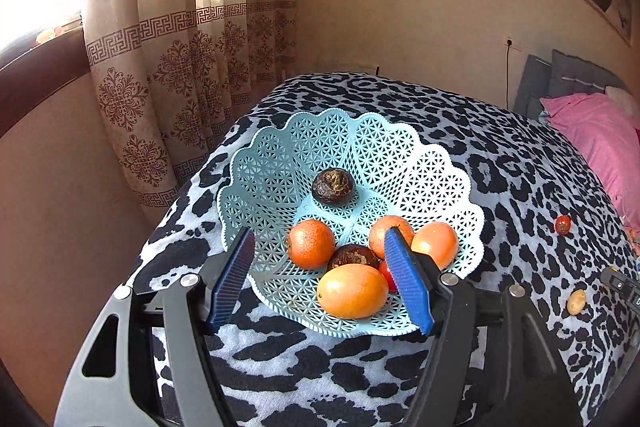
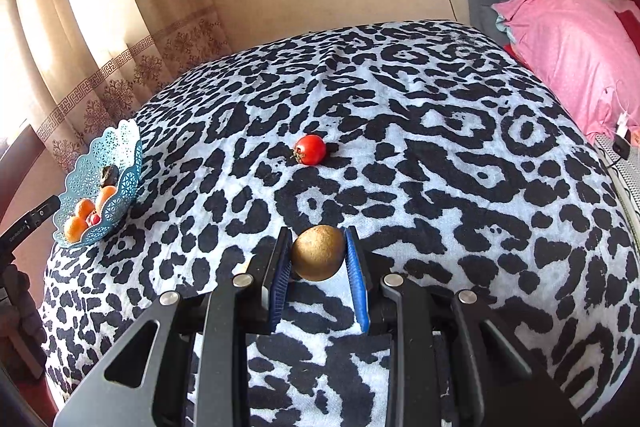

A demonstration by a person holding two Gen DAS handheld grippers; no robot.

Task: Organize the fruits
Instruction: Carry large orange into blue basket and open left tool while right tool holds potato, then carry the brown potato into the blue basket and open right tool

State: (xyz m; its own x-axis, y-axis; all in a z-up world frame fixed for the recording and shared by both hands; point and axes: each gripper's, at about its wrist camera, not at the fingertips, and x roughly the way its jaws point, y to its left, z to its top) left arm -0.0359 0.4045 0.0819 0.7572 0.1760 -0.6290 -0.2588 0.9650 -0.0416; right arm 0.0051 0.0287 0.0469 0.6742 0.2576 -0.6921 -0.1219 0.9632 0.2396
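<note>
Leopard-print bed cover [image 2: 440, 131] is mostly bare, with wide open room through the middle and toward the pink pillow [image 2: 568, 39] at the far right edge. Light-blue lattice basket [image 1: 348, 163] sits at the bed's left edge near the curtain [image 1: 180, 75], holding orange fruits [image 1: 311, 243], two dark brown round fruits [image 1: 333, 187] and a red one mostly hidden behind a finger. Left gripper [image 1: 320, 279] hangs over the basket's near rim, fingers wide apart, holding nothing. Right gripper [image 2: 319, 259] has its blue pads closed against a brown kiwi-like fruit [image 2: 318, 253], near the front edge. Red tomato [image 2: 310, 149] lies alone mid-bed, well apart from the basket.
</note>
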